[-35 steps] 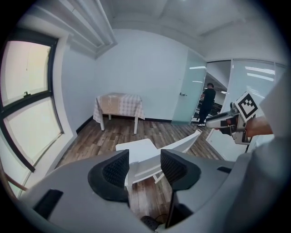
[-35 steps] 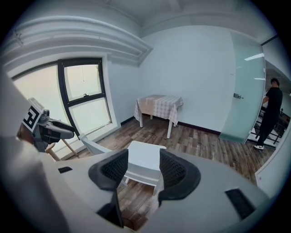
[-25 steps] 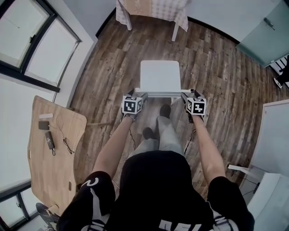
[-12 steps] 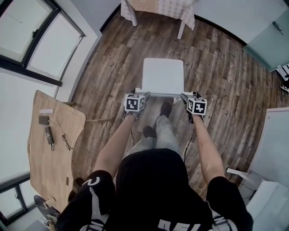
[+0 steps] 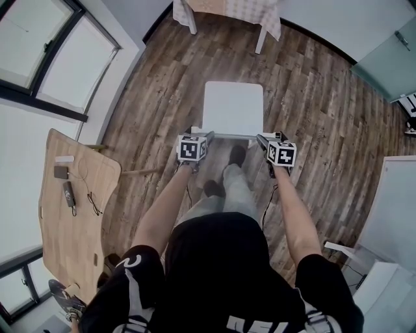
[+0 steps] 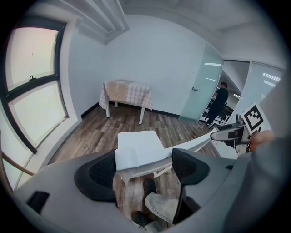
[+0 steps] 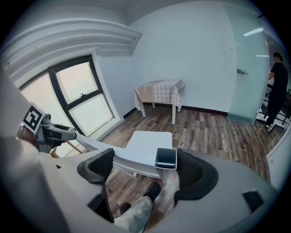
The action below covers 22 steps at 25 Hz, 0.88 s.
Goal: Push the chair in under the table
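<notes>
White chair (image 5: 233, 107): on the wooden floor (image 5: 312, 97), well short of the cloth-covered table (image 5: 227, 10) straight ahead. Left gripper (image 5: 205, 136) and right gripper (image 5: 262, 139): equally near, one at each backrest (image 5: 227, 135) corner. Both sets of jaws are opening, corners between them ungripped.

The clothed table (image 5: 224, 9) is cut by the head view's top edge, and the chair (image 5: 233, 107) seat hides its legs.
</notes>
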Each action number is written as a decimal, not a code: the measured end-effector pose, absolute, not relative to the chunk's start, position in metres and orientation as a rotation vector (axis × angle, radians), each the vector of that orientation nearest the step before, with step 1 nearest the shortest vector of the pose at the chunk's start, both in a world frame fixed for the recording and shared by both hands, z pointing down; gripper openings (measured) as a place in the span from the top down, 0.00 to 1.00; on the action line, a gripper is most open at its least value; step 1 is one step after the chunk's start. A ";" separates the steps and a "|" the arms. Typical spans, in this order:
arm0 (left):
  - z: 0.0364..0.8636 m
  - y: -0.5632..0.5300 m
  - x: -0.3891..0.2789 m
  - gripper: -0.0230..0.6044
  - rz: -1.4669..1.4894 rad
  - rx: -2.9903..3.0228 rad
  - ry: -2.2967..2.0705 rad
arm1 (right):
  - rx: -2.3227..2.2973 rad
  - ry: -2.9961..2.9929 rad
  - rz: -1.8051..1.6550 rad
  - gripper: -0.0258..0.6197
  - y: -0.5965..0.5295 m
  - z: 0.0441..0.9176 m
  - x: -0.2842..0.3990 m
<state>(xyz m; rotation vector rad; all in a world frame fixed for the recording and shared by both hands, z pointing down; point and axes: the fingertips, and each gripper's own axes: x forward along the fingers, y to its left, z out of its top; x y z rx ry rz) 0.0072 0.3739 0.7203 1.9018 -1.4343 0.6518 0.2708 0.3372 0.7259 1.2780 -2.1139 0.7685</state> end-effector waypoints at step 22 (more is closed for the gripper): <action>0.725 0.356 -0.002 0.35 0.615 1.924 -1.331 | 1.305 -2.114 0.785 0.25 0.323 0.727 0.259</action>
